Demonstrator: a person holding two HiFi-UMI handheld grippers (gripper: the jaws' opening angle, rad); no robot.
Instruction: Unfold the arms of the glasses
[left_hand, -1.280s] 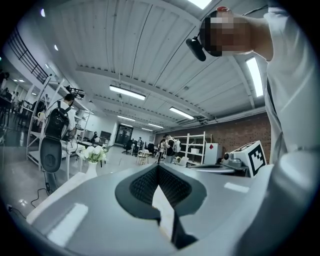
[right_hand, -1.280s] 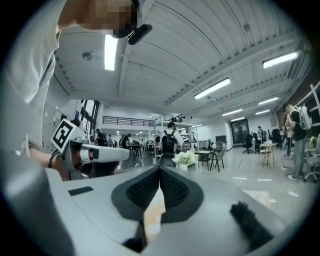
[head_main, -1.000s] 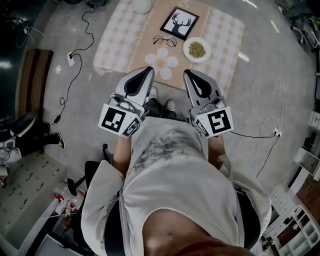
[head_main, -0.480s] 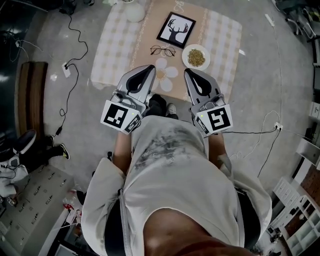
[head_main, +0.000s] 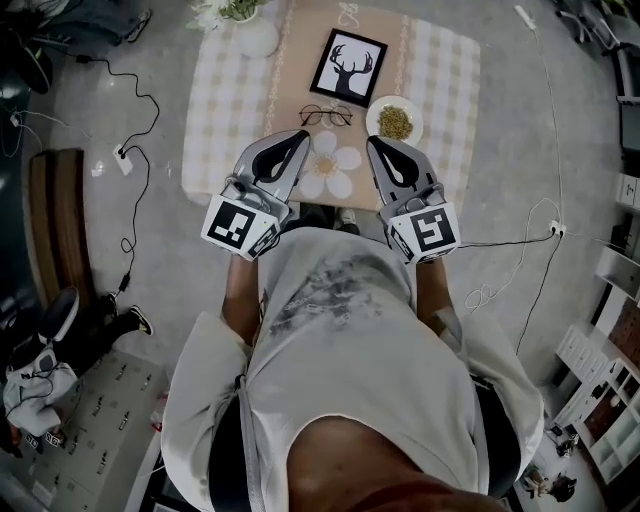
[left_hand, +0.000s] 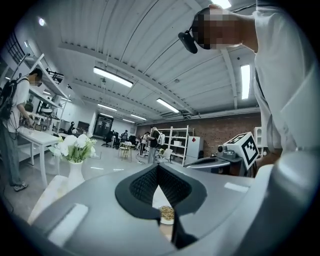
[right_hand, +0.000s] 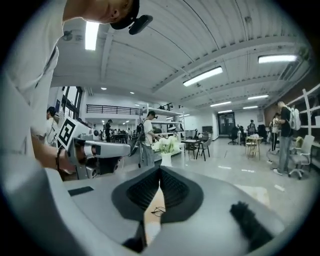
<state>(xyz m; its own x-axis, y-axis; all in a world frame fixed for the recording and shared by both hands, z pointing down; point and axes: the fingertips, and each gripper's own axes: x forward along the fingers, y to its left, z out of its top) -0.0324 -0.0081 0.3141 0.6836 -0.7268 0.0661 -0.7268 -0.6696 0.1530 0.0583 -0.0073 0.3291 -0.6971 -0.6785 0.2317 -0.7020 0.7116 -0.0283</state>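
Note:
Thin-rimmed glasses lie on the tan runner in the middle of a low table, between a deer picture and a flower-shaped mat. In the right gripper view the glasses show small through the slit below the jaws, still some way ahead. My left gripper hangs over the table's near edge left of the mat, jaws shut and empty. My right gripper hovers right of the mat, also shut on nothing. Neither touches the glasses.
A framed deer picture lies behind the glasses, a plate of grains to their right, a white vase with flowers at the far left corner. Cables trail on the floor at both sides. People and shelves stand far off.
The table has drawn closer in the head view; both grippers moved forward and a little down, from short of the near edge to over it, flanking the flower mat. Jaws stayed shut.

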